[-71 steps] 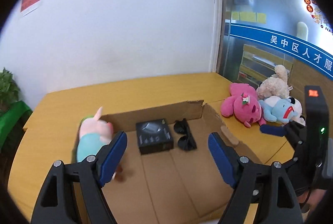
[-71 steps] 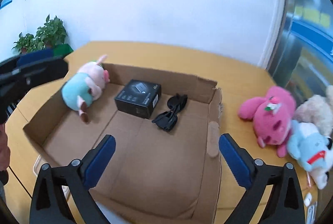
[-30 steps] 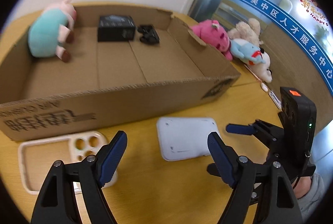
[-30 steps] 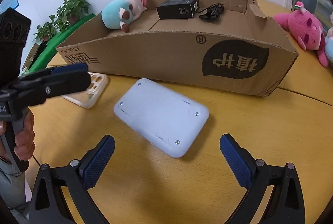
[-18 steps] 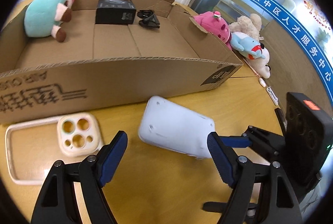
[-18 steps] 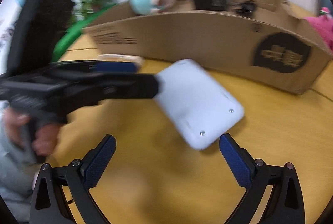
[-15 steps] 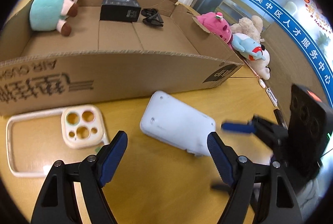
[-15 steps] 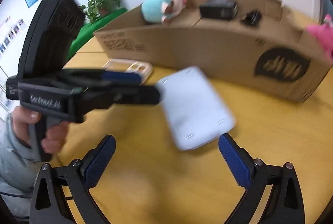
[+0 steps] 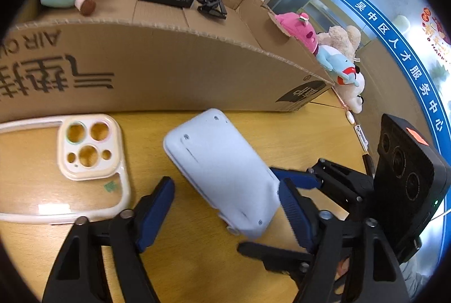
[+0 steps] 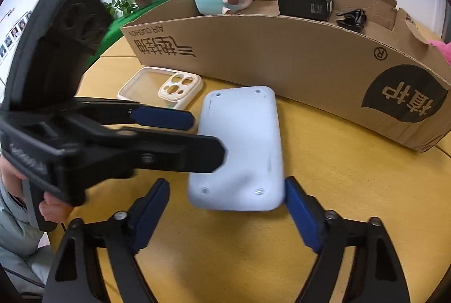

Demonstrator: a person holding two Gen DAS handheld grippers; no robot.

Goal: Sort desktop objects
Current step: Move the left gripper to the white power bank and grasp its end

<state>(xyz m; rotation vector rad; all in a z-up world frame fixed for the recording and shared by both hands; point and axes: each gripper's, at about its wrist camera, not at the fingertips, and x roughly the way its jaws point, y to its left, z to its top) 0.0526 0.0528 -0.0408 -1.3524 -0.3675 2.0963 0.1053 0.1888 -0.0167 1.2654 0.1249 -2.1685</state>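
Right wrist view, white pad (image 10: 242, 145) flat between wide right tongs (image 10: 227, 215), left tongs (image 9: 225, 214) wide around it.

Left gripper (image 10: 194, 134) blurred, perhaps hiding device (image 10: 242, 145) edge.

Both grippers (image 9: 225, 207) (image 10: 225, 210): jaws wide apart
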